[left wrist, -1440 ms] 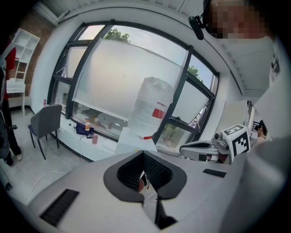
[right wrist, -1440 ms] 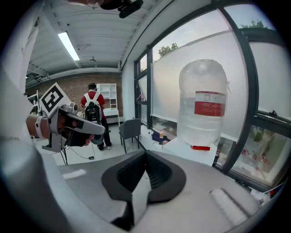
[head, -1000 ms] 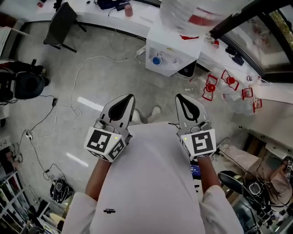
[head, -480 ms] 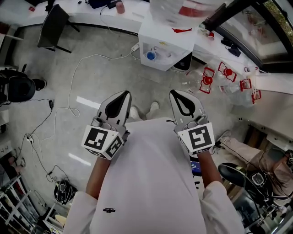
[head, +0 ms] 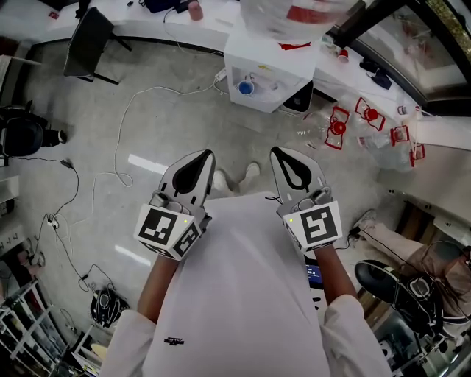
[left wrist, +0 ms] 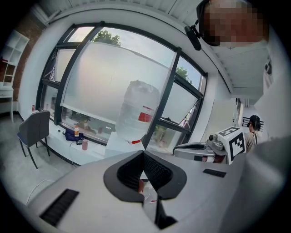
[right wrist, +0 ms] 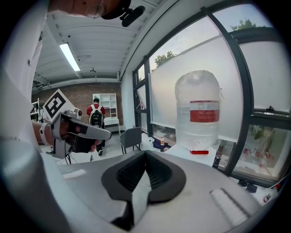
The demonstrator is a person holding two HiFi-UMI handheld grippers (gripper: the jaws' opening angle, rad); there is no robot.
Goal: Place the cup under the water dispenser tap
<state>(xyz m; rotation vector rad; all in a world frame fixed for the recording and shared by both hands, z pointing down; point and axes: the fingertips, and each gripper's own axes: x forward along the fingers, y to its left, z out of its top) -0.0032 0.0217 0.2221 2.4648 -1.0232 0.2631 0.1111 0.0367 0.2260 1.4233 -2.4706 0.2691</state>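
Evidently nothing was done yet: left hand-held gripper (head: 204,157) and right hand-held gripper (head: 281,154) were clenched empty, water dispenser (head: 268,70) at 12 o'clock.

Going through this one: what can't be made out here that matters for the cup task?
Tap: head view; the water dispenser is small and its blurred bottle, cut by the top edge, overhangs it.
Cup: head view; the blue round thing on the dispenser is too small to identify.
Dispenser front: gripper views; the left gripper and right gripper block it, only the bottle shows.
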